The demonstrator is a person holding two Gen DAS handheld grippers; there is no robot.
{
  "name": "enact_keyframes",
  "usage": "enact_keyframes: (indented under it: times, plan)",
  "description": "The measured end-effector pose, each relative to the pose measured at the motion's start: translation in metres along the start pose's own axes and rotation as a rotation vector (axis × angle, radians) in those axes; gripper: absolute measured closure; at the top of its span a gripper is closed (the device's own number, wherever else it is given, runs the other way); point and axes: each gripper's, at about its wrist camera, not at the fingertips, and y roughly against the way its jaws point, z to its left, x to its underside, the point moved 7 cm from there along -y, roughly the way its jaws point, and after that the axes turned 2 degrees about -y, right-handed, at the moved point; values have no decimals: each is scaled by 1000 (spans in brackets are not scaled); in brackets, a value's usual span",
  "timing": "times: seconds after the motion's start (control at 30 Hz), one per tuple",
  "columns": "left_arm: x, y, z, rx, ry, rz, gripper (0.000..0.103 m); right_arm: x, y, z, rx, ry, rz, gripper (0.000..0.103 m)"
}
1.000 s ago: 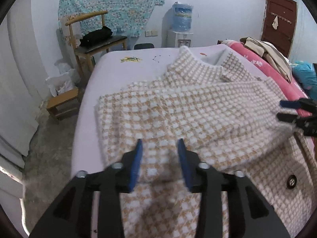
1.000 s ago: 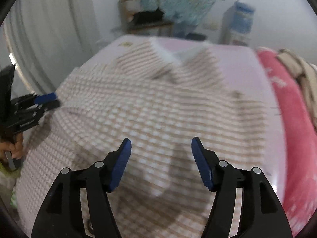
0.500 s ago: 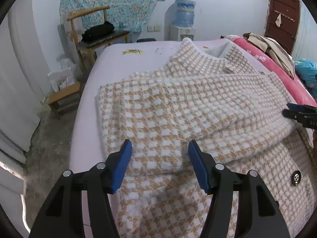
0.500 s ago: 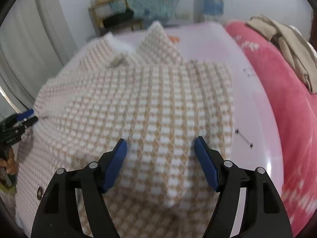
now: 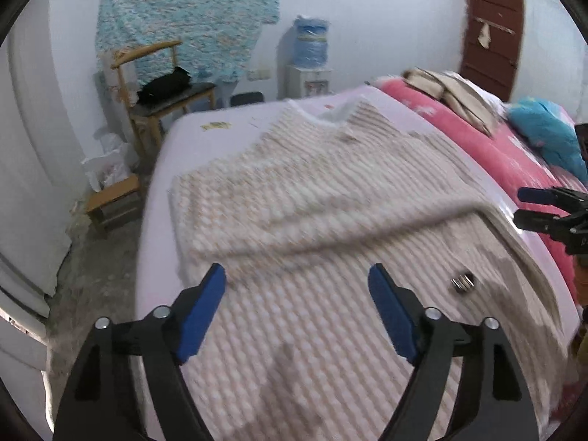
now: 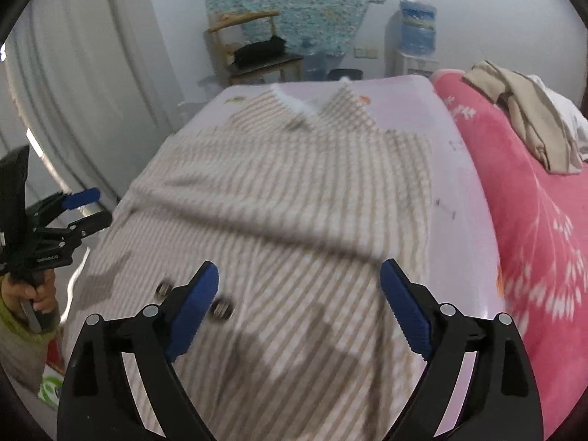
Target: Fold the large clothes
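A large tan-and-white houndstooth coat lies spread on the lilac bed sheet, collar at the far end, both sleeves folded across the body. It also shows in the right wrist view, with dark buttons near the hem. My left gripper is open and empty above the coat's lower left part. My right gripper is open and empty above the lower right part. Each gripper appears at the edge of the other's view, the right one and the left one.
A pink blanket with beige clothes lies along the right of the bed. A blue bundle sits on it. A wooden chair, a low stool and a water dispenser stand beyond the bed.
Both grippers have opened wider and pulled back toward the coat's hem. The views are blurred by the motion. The sleeves stay folded across the body.
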Motion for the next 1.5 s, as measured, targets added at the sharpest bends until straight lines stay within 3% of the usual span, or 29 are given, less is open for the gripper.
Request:
enact_keyframes:
  times: [0.23, 0.4, 0.47, 0.67, 0.8, 1.5]
  plan:
    - [55, 2, -59, 8, -97, 122, 20, 78, 6, 25, 0, -55, 95, 17]
    - [85, -10, -74, -45, -137, 179, 19, 103, 0, 20, 65, -105, 112, 17]
    - [92, -15, -74, -53, -121, 179, 16, 104, -2, 18, 87, -109, 104, 17]
    - [100, -26, -52, 17, 98, 211, 4, 113, -10, 15, 114, -117, 91, 8]
    - [102, -25, -54, -15, 68, 193, 4, 114, -10, 15, 112, -119, 72, 8]
    - [104, -22, -54, -16, 85, 172, 4, 118, -8, 14, 129, -170, 70, 8]
